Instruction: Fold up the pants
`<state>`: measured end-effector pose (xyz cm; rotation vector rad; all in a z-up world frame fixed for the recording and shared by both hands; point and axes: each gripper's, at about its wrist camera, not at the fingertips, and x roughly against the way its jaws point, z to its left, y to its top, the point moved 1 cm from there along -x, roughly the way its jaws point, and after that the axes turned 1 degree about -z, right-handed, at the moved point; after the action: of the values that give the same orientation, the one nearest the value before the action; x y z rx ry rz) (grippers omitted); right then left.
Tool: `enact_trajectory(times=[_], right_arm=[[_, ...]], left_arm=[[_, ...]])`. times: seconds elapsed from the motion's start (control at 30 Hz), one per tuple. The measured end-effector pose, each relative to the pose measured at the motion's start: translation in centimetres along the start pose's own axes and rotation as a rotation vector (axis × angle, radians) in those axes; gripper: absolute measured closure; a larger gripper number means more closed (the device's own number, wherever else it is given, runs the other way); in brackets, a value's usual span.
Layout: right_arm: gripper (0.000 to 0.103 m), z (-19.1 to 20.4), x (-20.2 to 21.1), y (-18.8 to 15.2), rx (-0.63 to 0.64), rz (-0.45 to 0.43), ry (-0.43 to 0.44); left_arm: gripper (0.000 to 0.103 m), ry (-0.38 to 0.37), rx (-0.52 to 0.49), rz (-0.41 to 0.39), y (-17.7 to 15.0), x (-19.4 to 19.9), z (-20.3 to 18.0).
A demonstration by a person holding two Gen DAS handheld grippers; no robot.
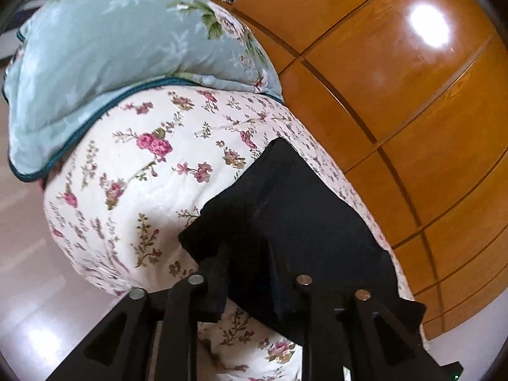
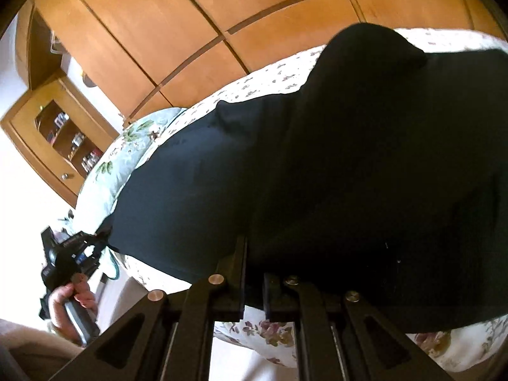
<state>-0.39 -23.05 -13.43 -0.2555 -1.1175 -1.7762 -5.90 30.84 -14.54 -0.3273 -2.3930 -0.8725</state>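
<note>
The dark, soft fabric pants (image 1: 285,209) lie on the floral quilted bed (image 1: 133,171), spread ahead of both tools. The left tool (image 1: 250,273) and the right tool (image 2: 254,273) each pinch a near edge, so folding seems barely begun.

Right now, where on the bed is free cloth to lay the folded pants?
Free: the floral quilt between the blue pillow and the black pants. Crowded: the wardrobe side, where the pants reach the quilt's edge, and the near edge, where left gripper and right gripper pinch them.
</note>
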Motion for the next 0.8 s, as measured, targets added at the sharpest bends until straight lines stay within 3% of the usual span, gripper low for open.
enact_trajectory(times=[0.17,0.27,0.37,0.47,0.57,0.8], right_arm=[[0.095,0.0,0.7,0.2,-0.013,-0.022,0.023],[0.095,0.7,3.0,0.7,0.027,-0.103,0.064],[0.095,1.1,3.0,0.6,0.054,-0.083,0.050],[0.095,-0.1,0.9,-0.4,0.015,0.013,0.026],[0.092,-1.0,1.3,-0.1,-0.041,-0.004,0.068],[0.078,-1.7,5.0,0.4,-0.036,-0.102,0.047]], left_arm=[[0.077,0.058,0.033,-0.118,0.4,3.5,0.0],[0.077,0.057,0.025,-0.168,0.8,5.1,-0.5],[0.077,0.036,-0.030,-0.199,0.9,5.7,-2.3],[0.077,-0.001,-0.109,-0.146,0.3,4.2,-5.0],[0.077,-0.049,-0.195,-0.054,-0.9,1.7,-8.3],[0.077,-0.119,-0.496,0.120,-5.3,-5.3,-16.9]])
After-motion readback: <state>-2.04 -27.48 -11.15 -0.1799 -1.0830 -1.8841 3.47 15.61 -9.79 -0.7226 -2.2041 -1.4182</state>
